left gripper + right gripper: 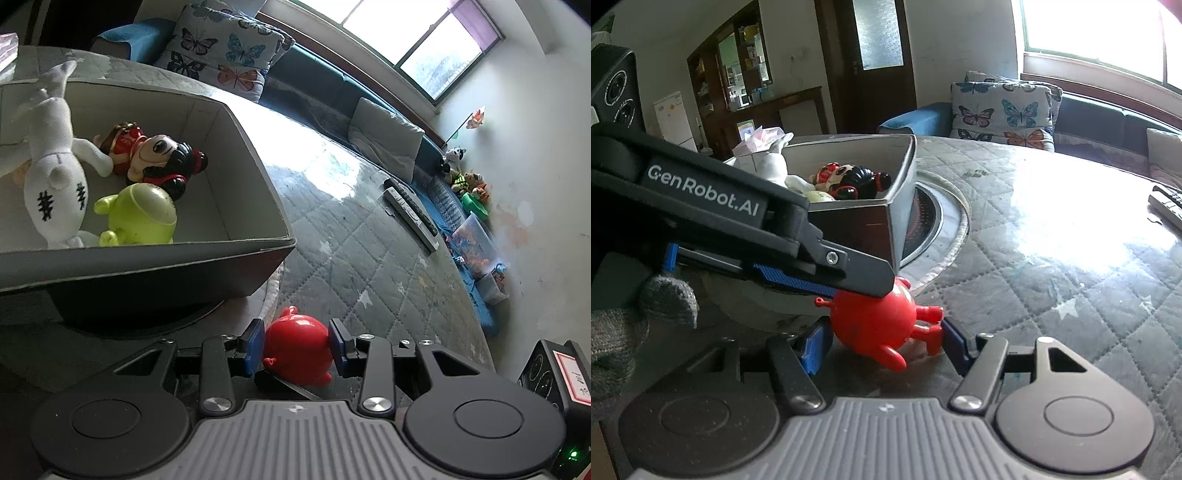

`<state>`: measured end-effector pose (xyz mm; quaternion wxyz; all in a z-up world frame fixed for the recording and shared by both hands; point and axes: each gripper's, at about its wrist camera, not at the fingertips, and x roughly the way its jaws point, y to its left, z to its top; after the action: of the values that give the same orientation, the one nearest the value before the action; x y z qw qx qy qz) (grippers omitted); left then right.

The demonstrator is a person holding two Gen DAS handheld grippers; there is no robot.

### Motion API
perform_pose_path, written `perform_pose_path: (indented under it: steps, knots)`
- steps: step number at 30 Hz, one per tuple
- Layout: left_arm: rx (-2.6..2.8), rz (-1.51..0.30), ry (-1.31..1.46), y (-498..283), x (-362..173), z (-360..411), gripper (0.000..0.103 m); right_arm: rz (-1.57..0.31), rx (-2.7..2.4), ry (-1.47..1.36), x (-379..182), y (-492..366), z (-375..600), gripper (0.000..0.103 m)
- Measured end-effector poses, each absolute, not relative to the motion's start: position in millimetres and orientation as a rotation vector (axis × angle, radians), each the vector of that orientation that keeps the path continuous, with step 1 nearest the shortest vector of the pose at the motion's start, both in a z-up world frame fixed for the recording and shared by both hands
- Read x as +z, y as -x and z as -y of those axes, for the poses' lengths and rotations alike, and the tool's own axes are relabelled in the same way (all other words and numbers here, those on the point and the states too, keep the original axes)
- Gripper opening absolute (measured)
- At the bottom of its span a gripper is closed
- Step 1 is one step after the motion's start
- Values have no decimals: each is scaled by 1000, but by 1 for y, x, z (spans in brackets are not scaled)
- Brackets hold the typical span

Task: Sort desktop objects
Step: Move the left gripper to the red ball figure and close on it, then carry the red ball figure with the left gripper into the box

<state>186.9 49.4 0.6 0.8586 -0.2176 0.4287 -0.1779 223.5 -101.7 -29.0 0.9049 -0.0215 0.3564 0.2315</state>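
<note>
**Two grippers meet on a red toy beside the sorting box**

The blue pads of the left gripper press on both flanks of a small glossy red plastic toy figure, clamping it low over the quilted grey star-print table cover. From the right wrist view, the right gripper brackets the same toy: its left pad touches the round body, while whether the right pad meets the toy's stubby limbs cannot be told. The right gripper's jaws sit partly apart, with the toy between them. The left gripper's black finger lies across the top of the toy in that view, and a grey knitted glove shows at the left edge.

Just beyond the toy stands a grey open cardboard box, holding a white plush doll, a red-and-black cartoon figurine and a lime-green plastic toy. Two remote controls lie well apart on the cover. A butterfly-print cushion rests on the blue sofa behind.
</note>
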Motion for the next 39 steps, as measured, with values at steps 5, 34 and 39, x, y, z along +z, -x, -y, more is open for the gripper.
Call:
perform_pose_path:
  steps: [5,34,39]
  knots:
    - [-372,-867,478,-171,9,-58,40,-706,489,74,-18,-209,93,65]
    - [-210,-624,526,-202,84,-169,41,-527,661,207,61,-295,-26,65]
    - [-183,-660,557,-230,67,-184,41,-575,667,210,44,-330,-39,65]
